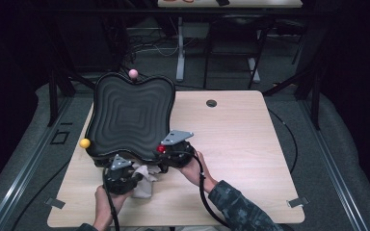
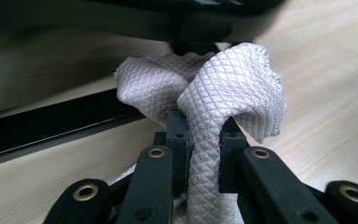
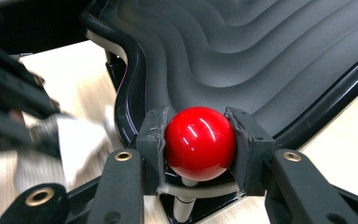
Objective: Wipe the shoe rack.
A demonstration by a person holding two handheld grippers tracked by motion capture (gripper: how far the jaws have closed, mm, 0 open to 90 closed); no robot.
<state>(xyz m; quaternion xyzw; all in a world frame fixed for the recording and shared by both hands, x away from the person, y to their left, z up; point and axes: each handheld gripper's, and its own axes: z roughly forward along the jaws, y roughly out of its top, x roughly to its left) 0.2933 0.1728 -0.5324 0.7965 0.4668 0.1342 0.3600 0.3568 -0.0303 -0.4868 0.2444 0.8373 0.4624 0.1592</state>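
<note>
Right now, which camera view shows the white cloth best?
The left gripper view: the white cloth is close and sharp, its quilted weave clear, pinched between the left gripper jaws. The high view shows a small part under the black tray. The right gripper view shows it blurred.

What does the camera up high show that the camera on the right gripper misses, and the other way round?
The high view alone takes in the whole wooden table, the yellow ball and pink ball at the tray's edges, both hands, and the floor around. The right gripper view alone shows, close up, the right gripper with its jaws shut on the red ball and the post under it. Both show the black wavy tray, the red ball, the white cloth and the left gripper.
</note>
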